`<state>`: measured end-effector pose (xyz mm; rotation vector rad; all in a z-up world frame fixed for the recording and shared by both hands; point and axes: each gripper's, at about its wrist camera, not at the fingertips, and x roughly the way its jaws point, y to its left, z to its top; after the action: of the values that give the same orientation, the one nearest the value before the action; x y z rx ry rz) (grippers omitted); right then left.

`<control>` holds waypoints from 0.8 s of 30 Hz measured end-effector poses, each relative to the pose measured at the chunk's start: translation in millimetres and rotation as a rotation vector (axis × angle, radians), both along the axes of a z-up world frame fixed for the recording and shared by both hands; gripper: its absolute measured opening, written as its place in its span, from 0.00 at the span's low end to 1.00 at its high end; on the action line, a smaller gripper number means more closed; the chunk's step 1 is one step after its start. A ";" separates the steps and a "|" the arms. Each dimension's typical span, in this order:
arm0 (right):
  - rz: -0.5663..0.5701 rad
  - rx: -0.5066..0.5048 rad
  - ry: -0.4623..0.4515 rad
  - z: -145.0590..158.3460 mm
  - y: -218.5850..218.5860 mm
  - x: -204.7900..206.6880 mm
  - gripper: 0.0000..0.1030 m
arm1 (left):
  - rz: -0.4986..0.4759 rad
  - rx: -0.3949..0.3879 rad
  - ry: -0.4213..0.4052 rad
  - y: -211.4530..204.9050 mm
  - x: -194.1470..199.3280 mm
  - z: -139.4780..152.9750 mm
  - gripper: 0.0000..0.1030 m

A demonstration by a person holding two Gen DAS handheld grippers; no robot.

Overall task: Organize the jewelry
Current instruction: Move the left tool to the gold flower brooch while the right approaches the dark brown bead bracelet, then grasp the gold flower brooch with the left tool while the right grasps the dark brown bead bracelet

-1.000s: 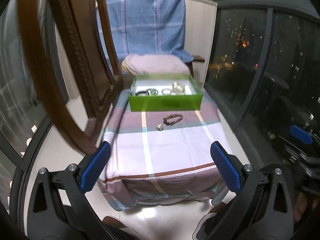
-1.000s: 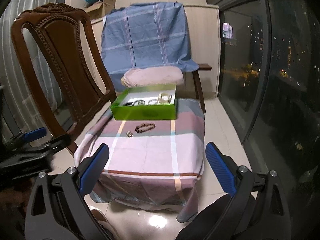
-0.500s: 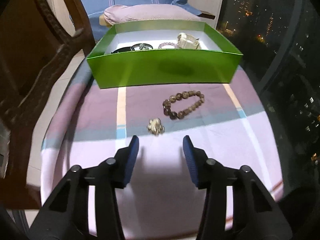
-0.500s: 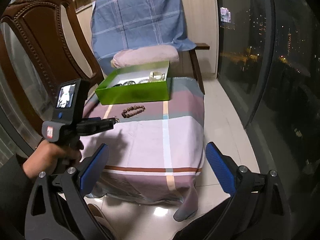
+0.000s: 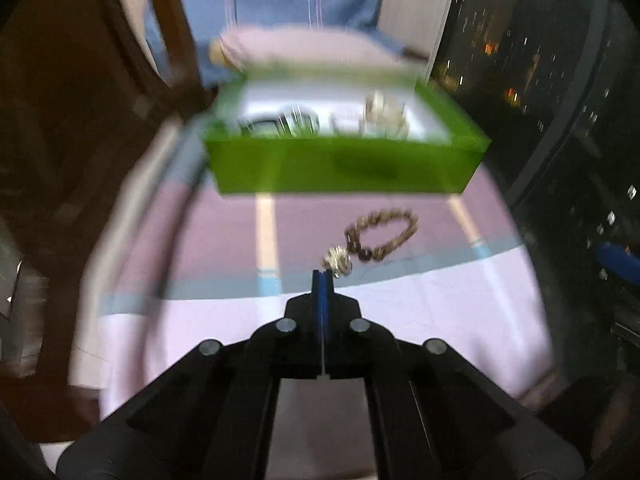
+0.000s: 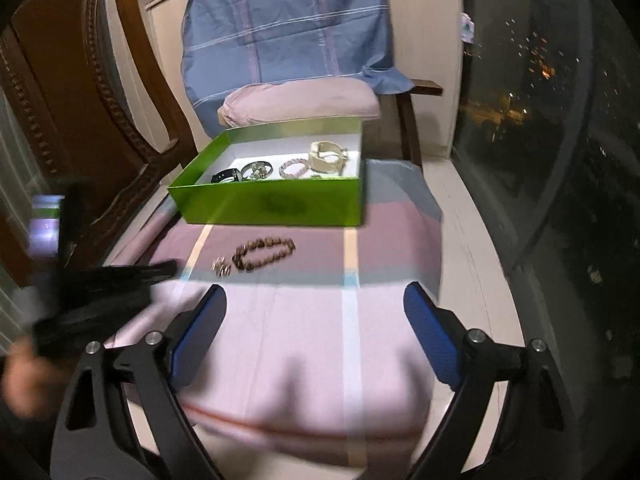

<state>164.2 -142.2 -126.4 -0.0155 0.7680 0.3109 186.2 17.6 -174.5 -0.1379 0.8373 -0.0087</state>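
Note:
A small gold trinket and a brown bead bracelet lie side by side on the checked cloth, in front of the green box. The box holds a dark watch, a pink bead bracelet and a pale bangle. My left gripper is shut with nothing between its pads; its tip is just short of the trinket. My right gripper hangs over the near half of the cloth. Its jaws are closing but still wide, with nothing between them.
A carved wooden chair stands close on the left. Behind the box are a pink pillow and a seat draped in blue cloth. Dark window glass runs along the right. A hand holds the left gripper.
The left gripper has gone from wide open to shut while moving in and down toward the trinket. The right gripper has come closer over the table, and its fingers stand slightly narrower.

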 end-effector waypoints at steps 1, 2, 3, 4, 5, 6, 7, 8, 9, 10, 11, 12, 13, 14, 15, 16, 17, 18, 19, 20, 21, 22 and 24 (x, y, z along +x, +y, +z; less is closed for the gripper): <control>0.008 -0.007 0.007 -4.4 6.7 10.2 0.85 | -0.002 -0.010 -0.032 5.4 -12.5 11.6 0.00; 0.014 -0.011 0.019 -9.1 12.1 20.4 0.85 | -0.005 -0.010 -0.067 11.7 -28.5 24.8 0.00; 0.035 -0.019 0.033 -16.7 22.4 34.2 0.84 | -0.009 -0.003 -0.078 15.3 -34.2 30.7 0.00; 0.045 -0.030 0.046 -21.7 28.2 41.7 0.81 | -0.014 0.004 -0.081 17.9 -39.3 34.2 0.00; 0.059 -0.033 0.063 -26.9 34.6 49.9 0.80 | -0.022 0.007 -0.075 21.6 -43.7 35.9 0.01; 0.069 -0.025 0.070 -29.9 39.0 55.2 0.79 | -0.025 0.009 -0.070 22.7 -42.9 34.6 0.10; 0.072 -0.030 0.069 -32.9 44.0 58.4 0.77 | -0.028 0.012 -0.063 24.7 -40.4 32.0 0.32; 0.076 -0.042 0.063 -35.2 48.7 60.3 0.74 | -0.024 0.022 -0.062 26.8 -36.0 29.7 0.40; 0.099 -0.056 0.060 -39.2 56.1 62.3 0.72 | -0.007 0.038 -0.066 29.7 -32.8 26.7 0.43; 0.139 -0.073 0.062 -44.7 65.0 63.8 0.65 | 0.005 0.037 -0.065 32.5 -31.3 25.4 0.43; 0.169 -0.096 0.061 -49.0 71.9 64.9 0.58 | 0.018 0.009 -0.059 39.2 -30.6 23.3 0.44; 0.217 -0.137 0.060 -56.0 82.0 66.5 0.55 | 0.024 -0.018 -0.053 45.4 -29.0 20.6 0.48; 0.254 -0.174 0.061 -62.5 89.9 68.1 0.50 | 0.030 -0.029 -0.050 47.8 -28.1 17.5 0.49; 0.286 -0.199 0.066 -68.9 96.4 68.8 0.44 | 0.038 -0.035 -0.045 50.3 -27.3 14.8 0.53; 0.326 -0.216 0.078 -76.2 102.3 71.7 0.42 | 0.045 -0.037 -0.043 52.4 -27.3 12.2 0.54; 0.352 -0.228 0.089 -81.0 105.8 74.5 0.39 | 0.050 -0.042 -0.039 54.3 -27.9 10.6 0.55; 0.370 -0.234 0.098 -83.8 107.9 76.9 0.34 | 0.053 -0.049 -0.034 56.4 -27.9 8.9 0.55; 0.398 -0.235 0.108 -86.2 110.4 79.5 0.32 | 0.055 -0.060 -0.027 58.5 -28.0 7.7 0.56; 0.415 -0.243 0.108 -87.5 112.9 82.2 0.31 | 0.057 -0.065 -0.023 59.1 -27.8 6.4 0.57; 0.431 -0.252 0.102 -87.4 115.0 84.6 0.31 | 0.057 -0.063 -0.021 58.6 -27.7 4.5 0.57; 0.442 -0.254 0.104 -87.4 116.5 86.5 0.31 | 0.054 -0.061 -0.018 57.3 -25.6 2.4 0.57; 0.459 -0.251 0.111 -87.1 118.7 89.3 0.31 | 0.051 -0.061 -0.014 55.5 -24.1 1.4 0.57; 0.506 -0.266 0.125 -88.4 125.8 91.6 0.31 | 0.042 -0.060 -0.005 51.6 -22.6 -1.5 0.57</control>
<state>255.8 -16.4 -214.9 -0.4495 0.9210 0.6919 163.6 69.1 -176.0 -0.2120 0.8290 0.0057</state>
